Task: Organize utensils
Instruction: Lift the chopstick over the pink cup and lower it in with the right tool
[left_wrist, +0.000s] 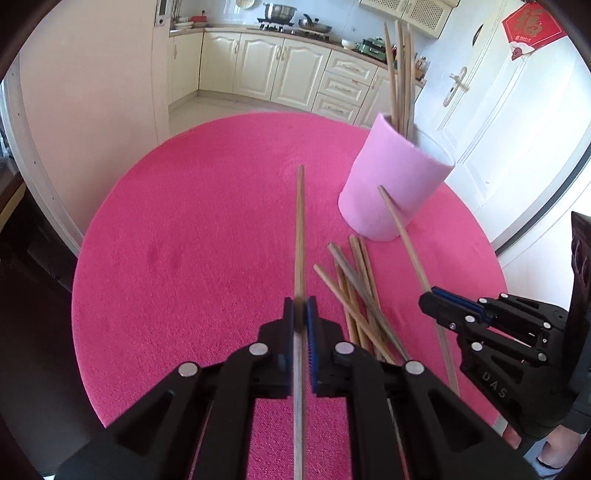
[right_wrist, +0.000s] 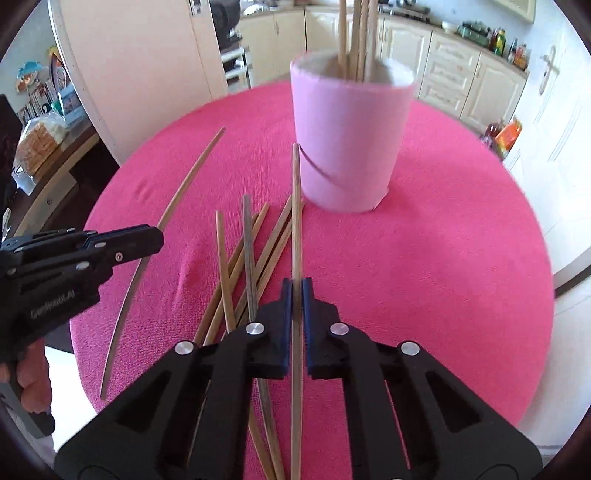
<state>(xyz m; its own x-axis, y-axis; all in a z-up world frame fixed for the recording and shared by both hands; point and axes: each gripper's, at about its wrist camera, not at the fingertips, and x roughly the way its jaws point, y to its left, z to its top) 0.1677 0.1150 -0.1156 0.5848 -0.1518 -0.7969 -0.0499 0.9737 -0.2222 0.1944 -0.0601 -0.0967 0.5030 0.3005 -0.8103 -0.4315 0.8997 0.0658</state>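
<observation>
left gripper (left_wrist: 300, 314) and right gripper (right_wrist: 296, 295) each clamp one chopstick; perhaps four stand in the pink holder (right_wrist: 347, 140) upper centre, several loose chopsticks (right_wrist: 251, 251) remain.

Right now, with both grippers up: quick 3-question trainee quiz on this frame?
1. True or false: the left gripper is shut on a wooden chopstick.
2. What does the right gripper hold?
3. Where do chopsticks already stand: A) the tall pink cylindrical holder, B) a drawer, C) a plate?

Key: 1 true. 2 another wooden chopstick. 3 A. The loose chopstick pile remains on the round pink tablecloth.
</observation>
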